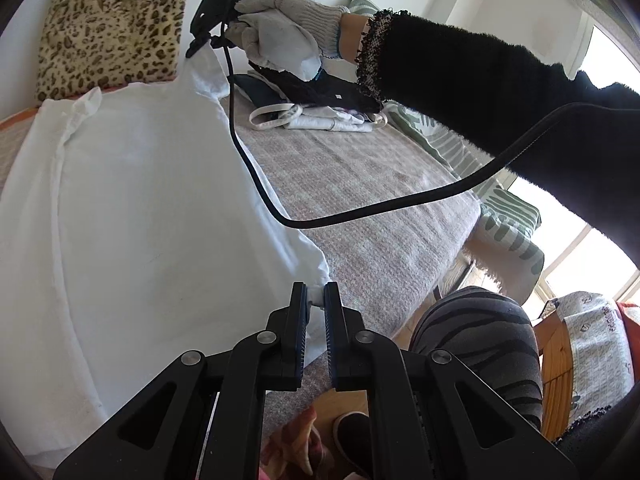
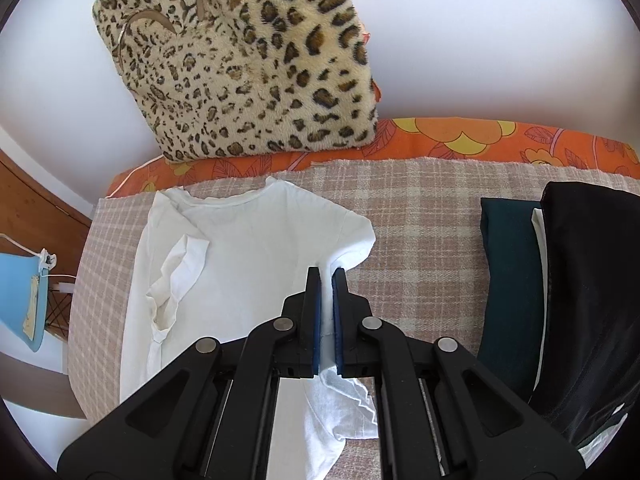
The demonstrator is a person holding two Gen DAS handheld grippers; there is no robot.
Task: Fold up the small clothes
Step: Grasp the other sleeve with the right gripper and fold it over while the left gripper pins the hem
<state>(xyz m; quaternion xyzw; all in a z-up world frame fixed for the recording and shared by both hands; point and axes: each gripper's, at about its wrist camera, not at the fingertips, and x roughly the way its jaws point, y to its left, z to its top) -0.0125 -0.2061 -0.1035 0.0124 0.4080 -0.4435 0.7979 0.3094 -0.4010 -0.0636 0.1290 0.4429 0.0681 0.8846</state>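
Your left gripper (image 1: 316,294) pinches a corner of the white T-shirt (image 2: 248,248) spread on the checked blanket (image 2: 420,220), your right gripper (image 2: 327,280) is clenched on its edge near the sleeve, folded dark clothes (image 2: 560,280) lying beside

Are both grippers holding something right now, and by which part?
Yes: both hold the white shirt. The left gripper pinches a corner of its hem; the right gripper is clamped on its side edge just below the sleeve.
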